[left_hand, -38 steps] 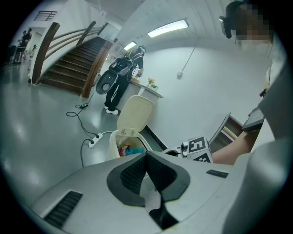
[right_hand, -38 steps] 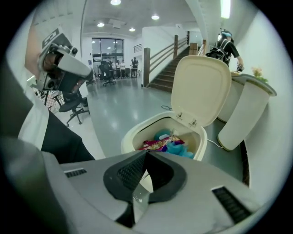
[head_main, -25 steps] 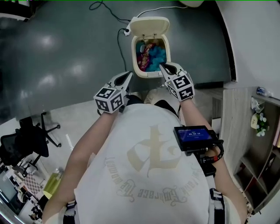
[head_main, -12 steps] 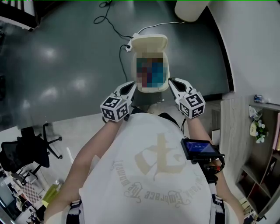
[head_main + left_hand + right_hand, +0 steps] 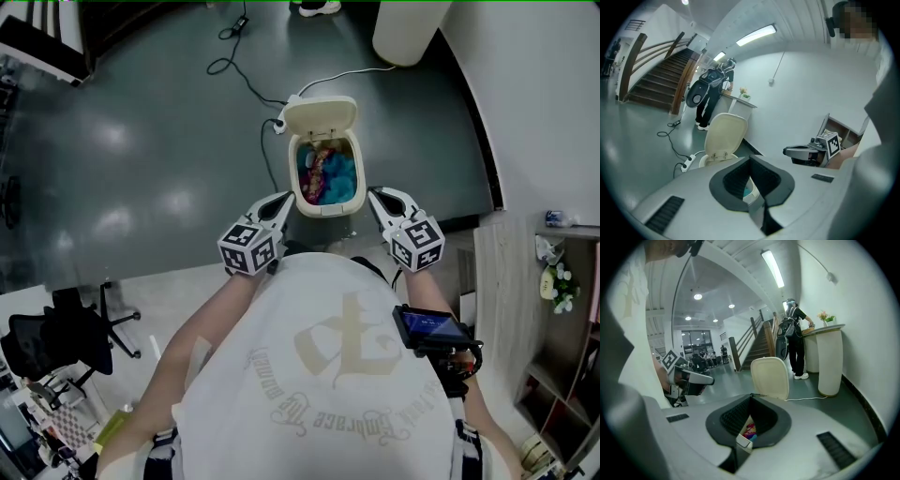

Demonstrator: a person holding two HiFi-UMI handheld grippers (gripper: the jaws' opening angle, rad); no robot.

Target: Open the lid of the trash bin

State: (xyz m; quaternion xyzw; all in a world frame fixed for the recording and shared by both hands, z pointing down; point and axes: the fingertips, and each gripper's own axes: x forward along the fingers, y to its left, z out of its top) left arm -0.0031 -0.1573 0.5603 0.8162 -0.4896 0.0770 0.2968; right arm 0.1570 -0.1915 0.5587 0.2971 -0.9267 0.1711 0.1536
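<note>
The cream trash bin (image 5: 348,204) stands on the dark floor ahead of me. Its lid (image 5: 320,117) is swung up and back, so blue and pink rubbish shows inside. My left gripper (image 5: 285,199) hangs just left of the bin's front corner, jaws shut and empty. My right gripper (image 5: 374,195) hangs just right of the bin, also shut and empty. Neither touches the bin. In the left gripper view the upright lid (image 5: 724,133) rises beyond the left gripper (image 5: 750,160). In the right gripper view the lid (image 5: 770,377) stands beyond the right gripper (image 5: 751,399).
A power strip (image 5: 282,123) with cables lies by the bin's back left. A white column (image 5: 405,28) stands behind it at the wall. A black office chair (image 5: 70,328) is at lower left, shelves (image 5: 553,272) at right. A person (image 5: 797,341) stands at a counter.
Both grippers have drawn back from the bin; the right one was at the bin's front rim and now hangs beside it. The bin sits farther off, and its lid stays up.
</note>
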